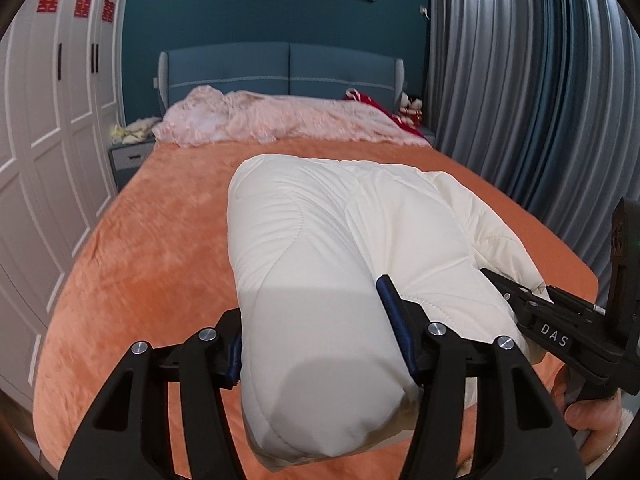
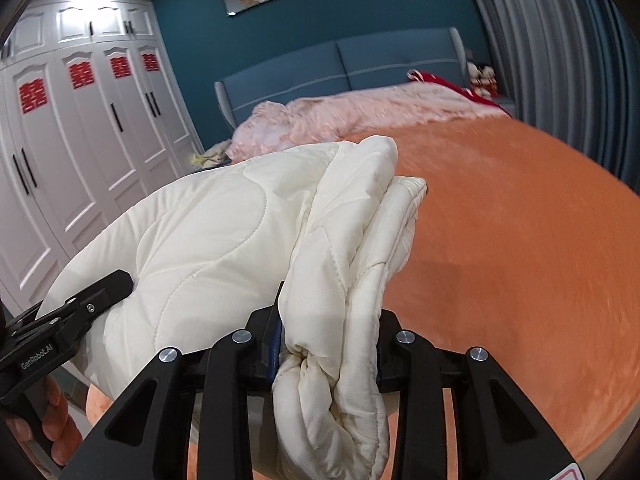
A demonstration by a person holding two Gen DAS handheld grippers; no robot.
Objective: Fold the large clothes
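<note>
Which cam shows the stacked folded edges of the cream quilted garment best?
Right wrist view: the cream quilted garment shows its layered hems bunched between the right gripper pads. Left wrist view shows only the smooth rolled side clamped in the left gripper; layers hidden.

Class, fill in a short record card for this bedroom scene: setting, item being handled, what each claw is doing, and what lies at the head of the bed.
setting: bed with orange cover
item: folded white quilted garment
left claw: shut on the rounded fold
right claw: shut on the bunched layered edges
head of bed: crumpled pink blanket
backdrop: white wardrobe
</note>
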